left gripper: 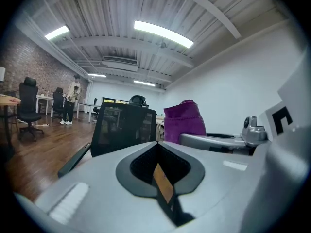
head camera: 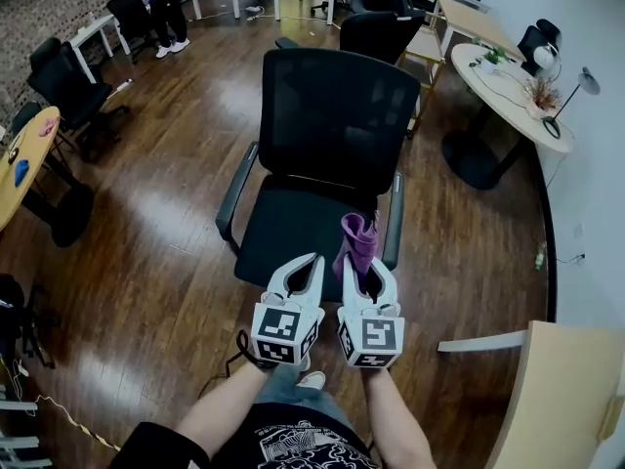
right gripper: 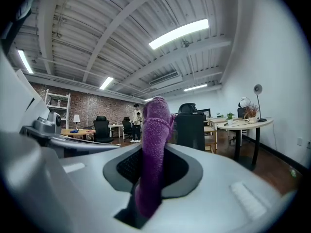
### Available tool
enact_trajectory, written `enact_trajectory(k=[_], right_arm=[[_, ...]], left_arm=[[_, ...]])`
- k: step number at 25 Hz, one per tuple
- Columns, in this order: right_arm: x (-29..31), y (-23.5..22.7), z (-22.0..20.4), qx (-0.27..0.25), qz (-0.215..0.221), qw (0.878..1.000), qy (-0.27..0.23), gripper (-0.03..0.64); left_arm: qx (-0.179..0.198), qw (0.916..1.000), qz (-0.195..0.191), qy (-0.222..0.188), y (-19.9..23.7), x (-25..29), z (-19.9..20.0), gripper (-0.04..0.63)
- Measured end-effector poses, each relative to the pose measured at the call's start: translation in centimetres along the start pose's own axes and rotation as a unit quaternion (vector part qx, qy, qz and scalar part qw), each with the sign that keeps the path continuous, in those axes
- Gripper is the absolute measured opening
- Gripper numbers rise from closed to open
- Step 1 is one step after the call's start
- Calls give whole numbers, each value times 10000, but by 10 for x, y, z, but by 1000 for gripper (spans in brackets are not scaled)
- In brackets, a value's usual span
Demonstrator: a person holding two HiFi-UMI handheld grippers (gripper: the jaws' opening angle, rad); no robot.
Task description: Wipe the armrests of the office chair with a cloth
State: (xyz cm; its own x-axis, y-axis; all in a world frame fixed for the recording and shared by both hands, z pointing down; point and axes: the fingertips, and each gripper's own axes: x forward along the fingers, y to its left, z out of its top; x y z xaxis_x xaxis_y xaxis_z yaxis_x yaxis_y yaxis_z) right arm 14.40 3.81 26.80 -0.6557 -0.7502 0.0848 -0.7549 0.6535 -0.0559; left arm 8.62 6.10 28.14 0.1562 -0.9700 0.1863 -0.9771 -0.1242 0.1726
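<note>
— Wooden floor, dark and glossy, runs under us through an open office. What do we record nearest?

— We record two grippers, held side by side in front of the seat. The left gripper has its jaws pressed together with nothing between them. The right gripper has its jaws pinching one purple cloth, which stands up folded out of the tips.

— And beyond them?

— One black office chair faces us, its mesh back upright. We count two armrests, a left armrest and a right armrest. The cloth sits just beside the right one, over the seat's front corner. We cannot tell whether it touches.

— Which step is in hand?

— We judge that the wiping has not yet begun and that the cloth is only being carried in. The next move calls for laying the cloth on the right armrest's top and drawing it along the length with even pressure. The chair may swivel or roll, so the free left gripper could brace it.

— Farther off?

— One round table stands at right, with several other chairs around the room. One person stands at the far end.
</note>
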Motion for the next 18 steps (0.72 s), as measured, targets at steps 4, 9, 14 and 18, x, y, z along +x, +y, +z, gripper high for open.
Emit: enact_trajectory(k=[4,9,14,18], right_arm=[[-6,5,1,9,32,10000,-20,72],[2,18,2,127,116,9998,-36,72],[20,42,0,88,406,9991,23,72],[48,70,-4,31,663,9977,145,72]], left_arm=[[23,10000,23,17,0,-6,2,3],[14,9999,130,82,13,-13,5,3],[-135,9991,412,29,46,-18,12,4],[-279,9976,626,-69,80,-22,20,4]])
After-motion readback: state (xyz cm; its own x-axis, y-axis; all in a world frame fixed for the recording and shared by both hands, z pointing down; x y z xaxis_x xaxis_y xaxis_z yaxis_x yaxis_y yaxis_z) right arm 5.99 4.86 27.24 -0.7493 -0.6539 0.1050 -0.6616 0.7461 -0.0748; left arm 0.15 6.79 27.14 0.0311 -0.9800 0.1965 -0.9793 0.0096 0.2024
